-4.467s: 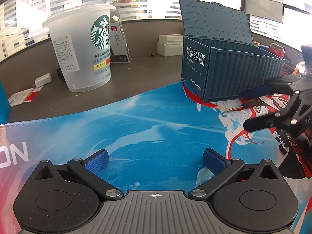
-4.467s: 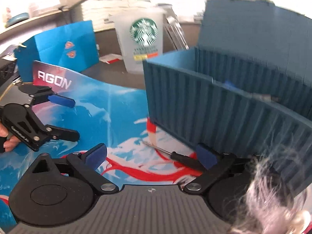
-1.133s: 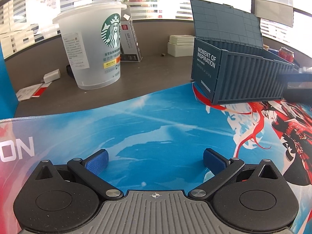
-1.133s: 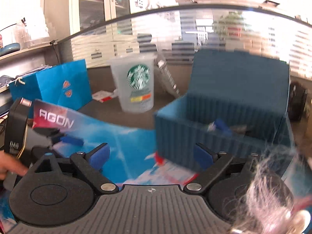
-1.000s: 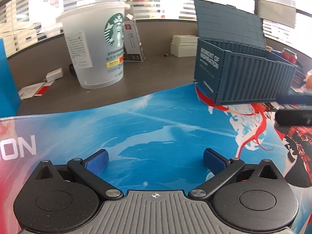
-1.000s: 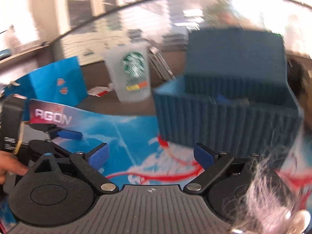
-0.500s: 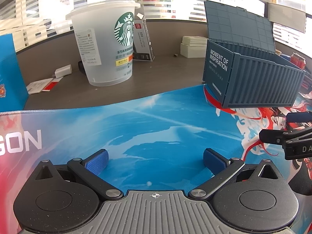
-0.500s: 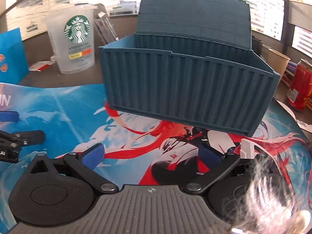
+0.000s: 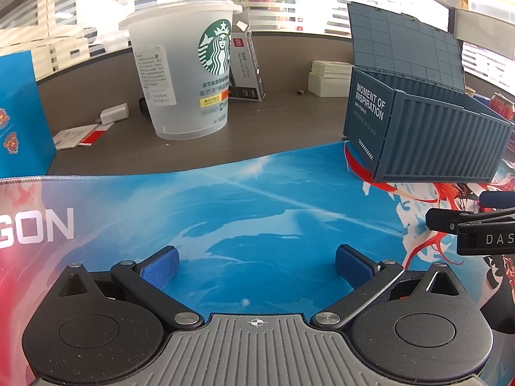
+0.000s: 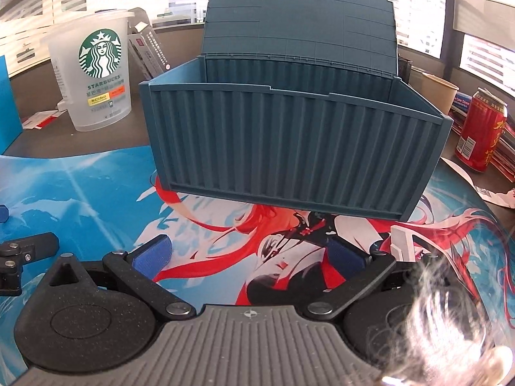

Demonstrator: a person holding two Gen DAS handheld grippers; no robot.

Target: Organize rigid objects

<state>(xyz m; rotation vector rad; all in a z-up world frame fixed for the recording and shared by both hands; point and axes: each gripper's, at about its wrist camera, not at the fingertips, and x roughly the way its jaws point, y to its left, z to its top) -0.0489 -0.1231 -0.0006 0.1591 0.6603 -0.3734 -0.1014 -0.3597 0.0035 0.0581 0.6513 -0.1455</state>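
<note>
Two grippers, both spread wide with nothing between the blue pads. Left gripper [image 9: 256,267] low over a printed desk mat [image 9: 225,212], above its blue sky area. Right gripper [image 10: 249,255] low over the same mat, above the red-haired figure artwork, facing the long ribbed wall of one dark blue container-shaped box [image 10: 289,148].

Box on the far right part of the mat, lid [image 10: 299,22] hinged up at the back, open top. Contents not visible from either camera.

Seen only from the left wrist: white lettering "MOMENT OF INSPIRATION" on the box's short end [image 9: 370,106], one stack of white boxes [image 9: 328,77] against the back ledge, one small white block [image 9: 114,113] beside the cup, and the right gripper's black fingers at the right edge.

Seen only from the right wrist: one red drink can [image 10: 481,132] right of the box, one brown paper cup [image 10: 439,91] behind it, one small white piece [image 10: 404,244] on the mat just beside the right pad.

Common to both: one large frosted Starbucks cup [image 9: 190,80] upright on the brown desk beyond the mat, well apart from the box, and one blue paper bag [image 9: 19,112] at far left.
</note>
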